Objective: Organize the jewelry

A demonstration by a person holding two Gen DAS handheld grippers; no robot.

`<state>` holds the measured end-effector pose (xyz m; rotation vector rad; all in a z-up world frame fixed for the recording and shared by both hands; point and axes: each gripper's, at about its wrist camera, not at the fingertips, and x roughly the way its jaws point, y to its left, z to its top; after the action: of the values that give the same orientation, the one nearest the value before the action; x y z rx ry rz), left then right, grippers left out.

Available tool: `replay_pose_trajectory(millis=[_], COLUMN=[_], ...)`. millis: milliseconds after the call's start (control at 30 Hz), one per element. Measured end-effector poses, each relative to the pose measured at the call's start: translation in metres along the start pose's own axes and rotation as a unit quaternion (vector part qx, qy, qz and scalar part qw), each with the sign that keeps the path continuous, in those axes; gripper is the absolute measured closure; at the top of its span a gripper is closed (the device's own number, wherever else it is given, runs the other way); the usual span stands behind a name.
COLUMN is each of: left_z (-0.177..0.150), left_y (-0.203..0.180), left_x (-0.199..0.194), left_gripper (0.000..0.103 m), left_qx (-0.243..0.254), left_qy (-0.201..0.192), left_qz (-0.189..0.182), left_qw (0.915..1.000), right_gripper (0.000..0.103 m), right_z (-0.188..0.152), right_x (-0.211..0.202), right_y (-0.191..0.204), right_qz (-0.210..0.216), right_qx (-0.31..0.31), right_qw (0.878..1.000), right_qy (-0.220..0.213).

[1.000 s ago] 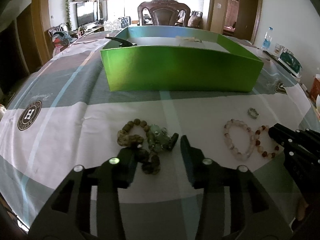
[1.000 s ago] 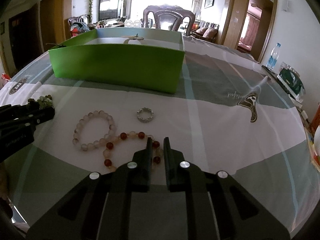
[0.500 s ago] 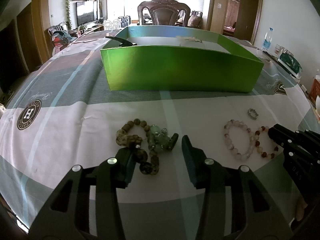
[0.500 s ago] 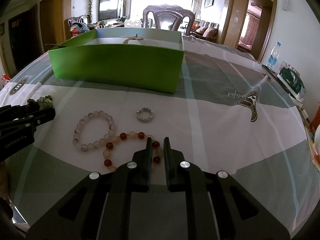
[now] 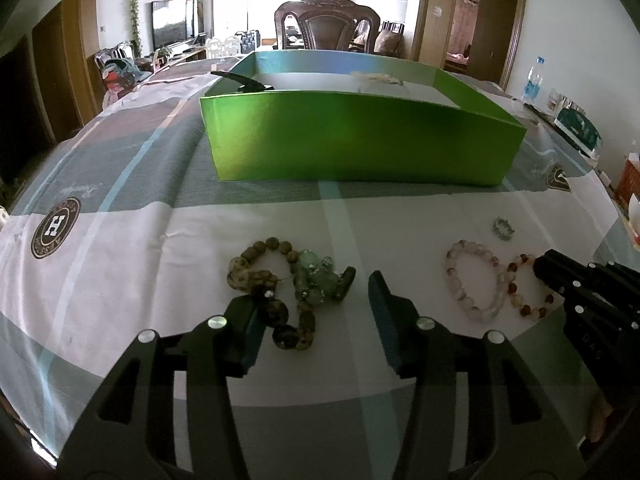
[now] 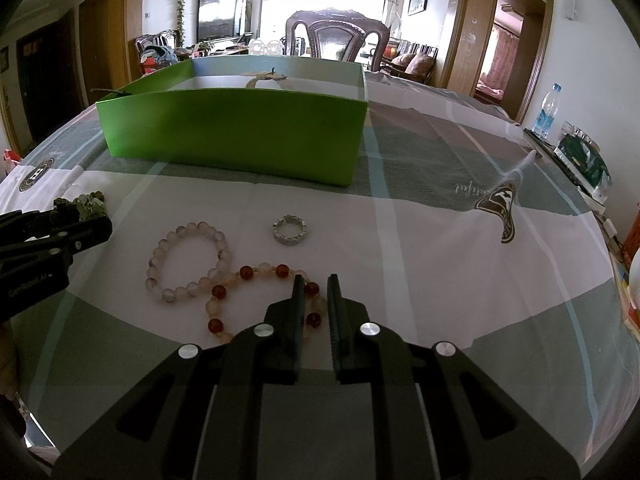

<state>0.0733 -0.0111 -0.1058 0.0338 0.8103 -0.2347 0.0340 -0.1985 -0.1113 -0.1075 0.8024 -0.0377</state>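
Note:
A pile of brown and green bead bracelets (image 5: 288, 284) lies on the tablecloth. My left gripper (image 5: 310, 292) is open, its fingers on either side of the near part of the pile. A pale pink bead bracelet (image 6: 188, 260) lies left of a red and cream bead bracelet (image 6: 260, 292). My right gripper (image 6: 315, 290) is shut on the right side of the red and cream bracelet, which still lies on the cloth. A silver ring (image 6: 289, 230) lies beyond it. The green box (image 5: 360, 136) stands farther back.
The box holds a black clip (image 5: 244, 80) and a pale item (image 5: 376, 77). A water bottle (image 6: 546, 110) and packets (image 6: 584, 160) stand at the table's right edge. A dark wooden chair (image 6: 338, 38) stands behind the table.
My left gripper has pulled back slightly and opened a bit wider around the brown and green pile. My right gripper has stayed shut on the red and cream bracelet.

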Motion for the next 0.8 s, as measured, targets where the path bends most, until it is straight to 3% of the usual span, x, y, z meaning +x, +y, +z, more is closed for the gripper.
replay_pose_trajectory(millis=[800], left_z=[0.0007], left_y=[-0.0032], left_x=[-0.0007], left_gripper=[0.057], left_qx=[0.007], left_qy=[0.001], left_qz=[0.004], left_qw=[1.0], right_gripper=[0.09], right_z=[-0.0001], right_x=[-0.0012], right_y=[0.0021], right_qz=[-0.002], right_qx=[0.0], right_qw=[1.0], right_qy=[-0.001])
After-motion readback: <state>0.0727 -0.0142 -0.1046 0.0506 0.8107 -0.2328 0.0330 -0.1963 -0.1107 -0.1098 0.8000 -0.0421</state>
